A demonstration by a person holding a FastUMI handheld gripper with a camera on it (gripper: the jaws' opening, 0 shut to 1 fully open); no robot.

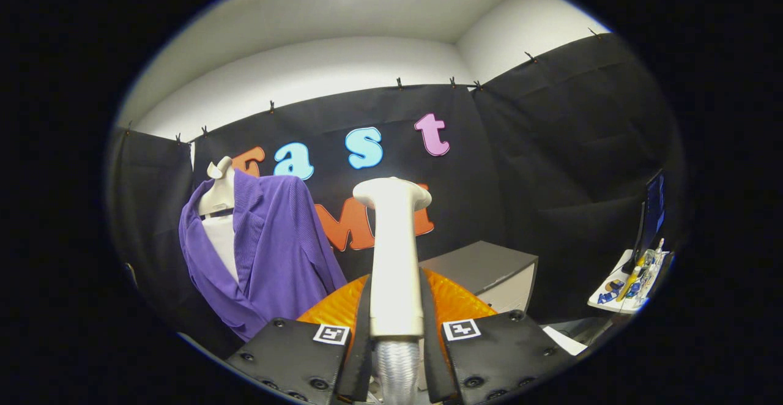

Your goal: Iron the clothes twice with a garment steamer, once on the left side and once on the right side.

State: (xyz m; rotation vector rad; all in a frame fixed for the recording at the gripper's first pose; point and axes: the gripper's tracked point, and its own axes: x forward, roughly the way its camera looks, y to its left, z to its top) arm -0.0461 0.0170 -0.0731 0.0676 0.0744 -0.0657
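At the near end, the black two-finger gripper [396, 344] is clamping its jaws on the cream plastic handle of the garment steamer [394, 252], each finger [361, 331] carrying a small square black-and-white marker on its top plate and pressing against one side of the handle. A ribbed silver-grey hose [397, 365] is running down from the bottom of the handle between the jaws. The steamer is standing upright from the jaws, its handle rising straight ahead and ending in a broader, rounded cream head that is pointing up and slightly away. Just behind the fingers and either side of the handle, an orange ribbed dome-shaped object [456, 301] is showing; what it belongs to cannot be told. Beyond the jaws and off to the left, well apart from the steamer head, the purple jacket [275, 252] is hanging open on a white dress-form bust [219, 194], with a white panel showing between its lapels. Beyond the steamer to the right, a grey box-like cabinet [495, 270] is standing against the black cloth wall. Farther right, a white counter [618, 298] is carrying small coloured items too small to identify, and a dark monitor [653, 215] is standing at its far side.
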